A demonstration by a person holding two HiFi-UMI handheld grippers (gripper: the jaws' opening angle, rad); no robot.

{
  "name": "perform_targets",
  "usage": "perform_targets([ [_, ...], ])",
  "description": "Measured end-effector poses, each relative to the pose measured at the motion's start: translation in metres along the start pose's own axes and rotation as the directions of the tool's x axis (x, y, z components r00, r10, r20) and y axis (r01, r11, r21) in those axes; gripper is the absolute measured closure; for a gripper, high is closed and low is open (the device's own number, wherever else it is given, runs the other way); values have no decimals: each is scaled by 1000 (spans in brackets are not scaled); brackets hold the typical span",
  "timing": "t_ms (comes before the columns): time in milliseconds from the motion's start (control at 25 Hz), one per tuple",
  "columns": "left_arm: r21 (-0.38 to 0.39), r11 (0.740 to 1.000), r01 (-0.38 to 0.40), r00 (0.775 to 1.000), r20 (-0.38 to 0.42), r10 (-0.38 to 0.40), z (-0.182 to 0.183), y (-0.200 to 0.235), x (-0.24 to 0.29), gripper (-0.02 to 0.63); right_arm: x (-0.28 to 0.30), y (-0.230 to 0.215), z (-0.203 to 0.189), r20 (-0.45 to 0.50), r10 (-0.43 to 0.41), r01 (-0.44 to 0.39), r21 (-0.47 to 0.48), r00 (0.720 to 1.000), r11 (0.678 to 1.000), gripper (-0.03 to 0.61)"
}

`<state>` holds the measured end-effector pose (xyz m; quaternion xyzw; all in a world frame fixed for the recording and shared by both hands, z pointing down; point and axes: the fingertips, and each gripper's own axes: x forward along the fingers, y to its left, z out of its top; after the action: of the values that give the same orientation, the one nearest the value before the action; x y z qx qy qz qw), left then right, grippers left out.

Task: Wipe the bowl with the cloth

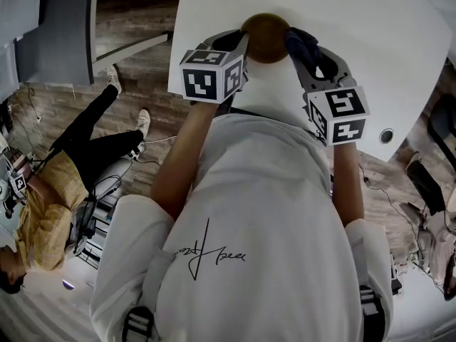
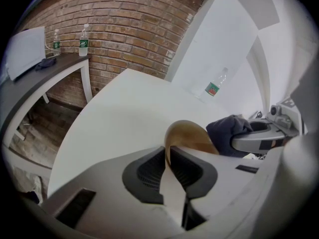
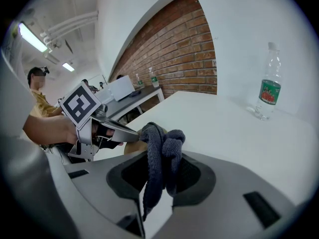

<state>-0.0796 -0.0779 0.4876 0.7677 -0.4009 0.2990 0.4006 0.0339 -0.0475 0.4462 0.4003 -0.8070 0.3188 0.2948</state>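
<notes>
Upper centre of the head view, our left gripper point(image 2: 168, 156) pinches the brown bowl point(image 1: 265, 35) by its rim; our right gripper point(image 3: 160, 169) clamps the dark cloth point(image 3: 162, 142) beside it.

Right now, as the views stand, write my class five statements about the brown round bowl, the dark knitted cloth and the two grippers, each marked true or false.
1. The left gripper has its jaws shut on the rim of the brown round bowl. True.
2. The right gripper holds a dark blue-grey knitted cloth between its jaws. True.
3. The cloth lies spread flat on the white table. False: it is bunched in the right gripper's jaws.
4. A clear plastic bottle with a green label stands upright on the table. True.
5. The bottle stands inside the bowl. False: it stands on the table, apart from the bowl.
</notes>
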Motion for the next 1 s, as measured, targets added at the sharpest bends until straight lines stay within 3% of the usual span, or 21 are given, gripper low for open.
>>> perform_targets([
  [1000, 25, 1000, 13, 1000, -4, -13, 4, 1, 1, 583, 16, -8, 23, -32, 10, -14, -135, 999, 991, 476],
])
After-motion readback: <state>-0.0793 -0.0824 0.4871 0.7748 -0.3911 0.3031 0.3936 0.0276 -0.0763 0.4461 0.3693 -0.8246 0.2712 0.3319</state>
